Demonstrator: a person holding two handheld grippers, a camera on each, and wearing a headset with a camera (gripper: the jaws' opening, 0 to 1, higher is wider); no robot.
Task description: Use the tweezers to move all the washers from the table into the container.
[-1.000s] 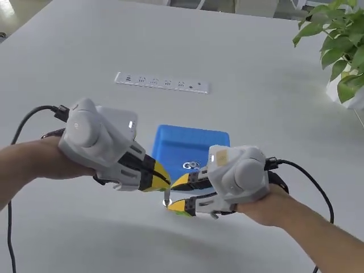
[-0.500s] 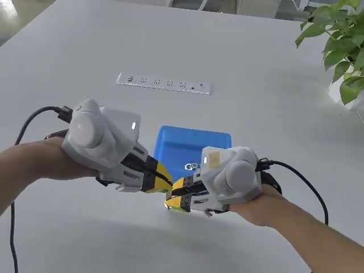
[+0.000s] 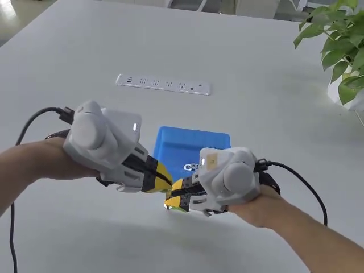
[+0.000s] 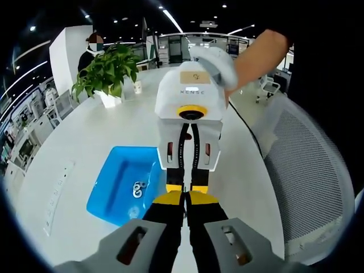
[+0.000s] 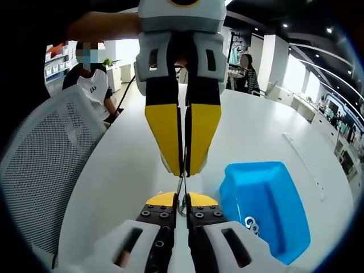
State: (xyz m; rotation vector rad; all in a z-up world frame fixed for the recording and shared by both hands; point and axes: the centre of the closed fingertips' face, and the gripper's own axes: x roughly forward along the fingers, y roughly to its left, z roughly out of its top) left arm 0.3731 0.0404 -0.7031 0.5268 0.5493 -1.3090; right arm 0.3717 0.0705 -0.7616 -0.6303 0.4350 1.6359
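Mainly, the risk is the tweezers (image 5: 181,190) slipping. They're a thin metal sliver pinched nose to nose between both grippers, so a twist or uneven pull by either hand could cock them sideways or drop them on the table (image 3: 256,85). Left gripper (image 4: 183,200) has its jaws pressed together on one end. Right gripper (image 5: 181,206) has its jaws closed on the other end, w/ barely a slit showing. If one lets go before the other's grip is square, the tool prob. swings and the tips won't line up for a pick. Tweezers sit just beside the container's near edge, over bare table. Container (image 5: 273,187) is a blue open tray. A few washers (image 5: 251,225) lie in it, small bright rings bunched together. Can't tell if the tweezers carry a washer.
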